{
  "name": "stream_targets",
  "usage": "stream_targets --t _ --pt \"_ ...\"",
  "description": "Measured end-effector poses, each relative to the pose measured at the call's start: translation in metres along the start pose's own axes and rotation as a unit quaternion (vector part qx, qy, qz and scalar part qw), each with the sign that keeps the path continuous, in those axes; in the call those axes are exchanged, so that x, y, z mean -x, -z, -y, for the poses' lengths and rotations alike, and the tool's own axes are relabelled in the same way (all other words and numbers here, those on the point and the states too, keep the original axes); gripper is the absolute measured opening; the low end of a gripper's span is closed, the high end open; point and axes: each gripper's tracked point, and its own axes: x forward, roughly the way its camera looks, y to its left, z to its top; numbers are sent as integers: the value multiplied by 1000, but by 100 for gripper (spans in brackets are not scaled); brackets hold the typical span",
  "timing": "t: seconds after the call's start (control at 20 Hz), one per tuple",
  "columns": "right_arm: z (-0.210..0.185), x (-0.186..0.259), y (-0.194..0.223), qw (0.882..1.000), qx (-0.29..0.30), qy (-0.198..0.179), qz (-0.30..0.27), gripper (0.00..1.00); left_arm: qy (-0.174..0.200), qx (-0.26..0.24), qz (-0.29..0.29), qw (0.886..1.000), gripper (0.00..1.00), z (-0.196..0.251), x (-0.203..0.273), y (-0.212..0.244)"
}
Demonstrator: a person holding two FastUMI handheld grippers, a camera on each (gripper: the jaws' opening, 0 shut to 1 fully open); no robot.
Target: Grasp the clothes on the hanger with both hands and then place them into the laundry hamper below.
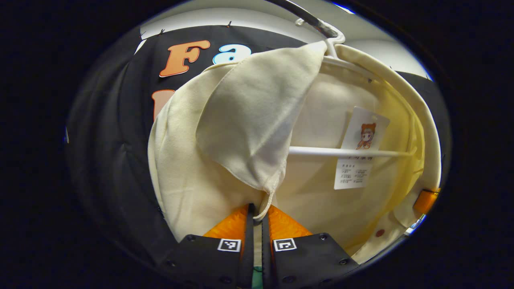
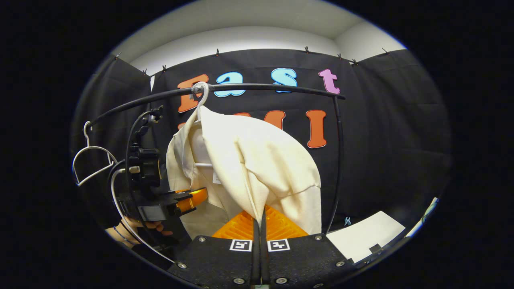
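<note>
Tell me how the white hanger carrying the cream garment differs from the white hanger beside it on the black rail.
The white plastic hanger carries the cream cloth garment; the white wire hanger hangs bare. The plastic hanger sits near the middle of the black rail, the wire hanger near its end. Both hook over that rail.

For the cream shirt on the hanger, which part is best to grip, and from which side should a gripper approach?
Grip a lower hem edge of the cream shirt, coming from below. The cloth hangs loose from the white hanger and tapers to thin edges there. Both the left gripper and the right gripper are pinching such edges, one on each side.
</note>
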Motion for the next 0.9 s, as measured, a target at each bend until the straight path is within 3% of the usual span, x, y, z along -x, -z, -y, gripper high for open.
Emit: stream_targets --t 0.05,0.1,0.15,0.2,0.6,0.9 --pt "0 -1 0 1000 0 0 0 0 -17 -7 3 1000 17 -6 1 1" --pt "-1 -1 -1 1000 2 -1 1 0 -35 -9 13 999 8 -13 4 -2" --pt "-2 0 -3 1000 7 0 6 0 -32 -4 20 999 7 -12 7 -3" --pt "-2 1 -5 1000 14 -1 9 0 -20 6 17 1000 7 -8 10 -2" --pt "1 17 -23 1000 16 -11 21 0 -104 2 65 992 7 -75 61 -36" --pt "7 45 -54 998 33 -13 47 0 -122 30 110 986 7 -105 100 -80"
